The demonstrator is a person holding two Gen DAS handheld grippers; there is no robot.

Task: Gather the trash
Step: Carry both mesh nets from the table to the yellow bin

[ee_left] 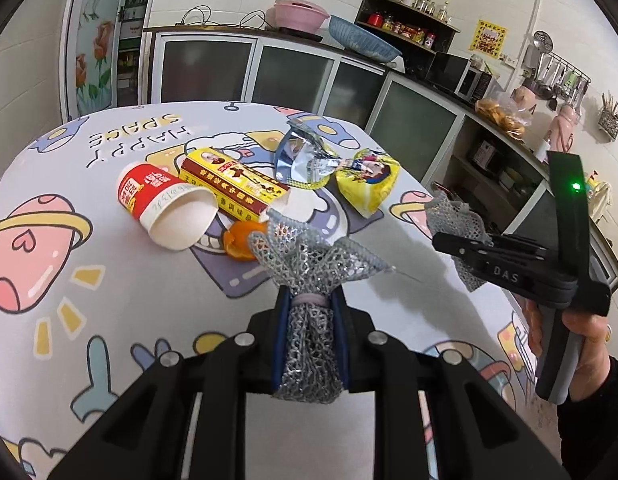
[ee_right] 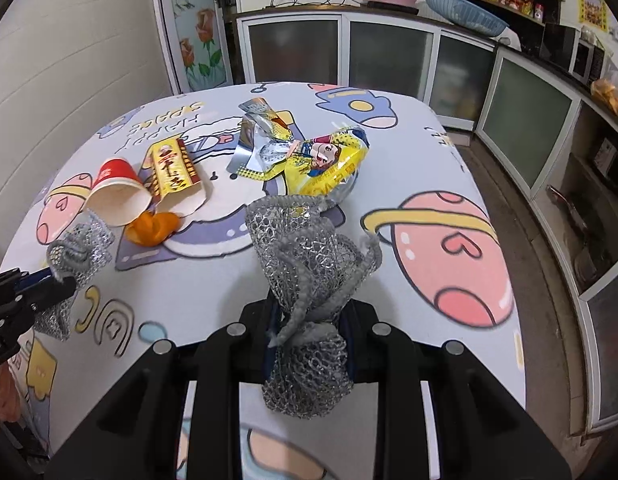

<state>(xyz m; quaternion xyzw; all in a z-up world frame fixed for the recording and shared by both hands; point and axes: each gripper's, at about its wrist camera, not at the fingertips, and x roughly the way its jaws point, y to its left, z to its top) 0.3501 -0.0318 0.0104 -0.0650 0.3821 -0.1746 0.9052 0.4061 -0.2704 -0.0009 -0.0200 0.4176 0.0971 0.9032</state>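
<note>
- Left gripper [ee_left: 309,300]: black two-finger unit, fingers clamped on one silver-grey mesh scrubbing cloth [ee_left: 309,264].
- Right gripper [ee_right: 309,312]: black two-finger unit, fingers clamped on a second silver-grey mesh cloth [ee_right: 309,248].
- Table surface: one cartoon space-print tablecloth [ee_left: 69,320].
- Trash, five items, all lying on the tablecloth ahead of both grippers:
  - one red-and-white paper cup [ee_left: 165,208], on its side;
  - one yellow-and-maroon cardboard box [ee_left: 233,184], touching the cup;
  - one orange peel piece [ee_left: 239,244], just beside the cup mouth;
  - one torn silver foil wrapper [ee_left: 301,156];
  - one yellow printed snack bag [ee_left: 369,180], beside the foil wrapper.
</note>
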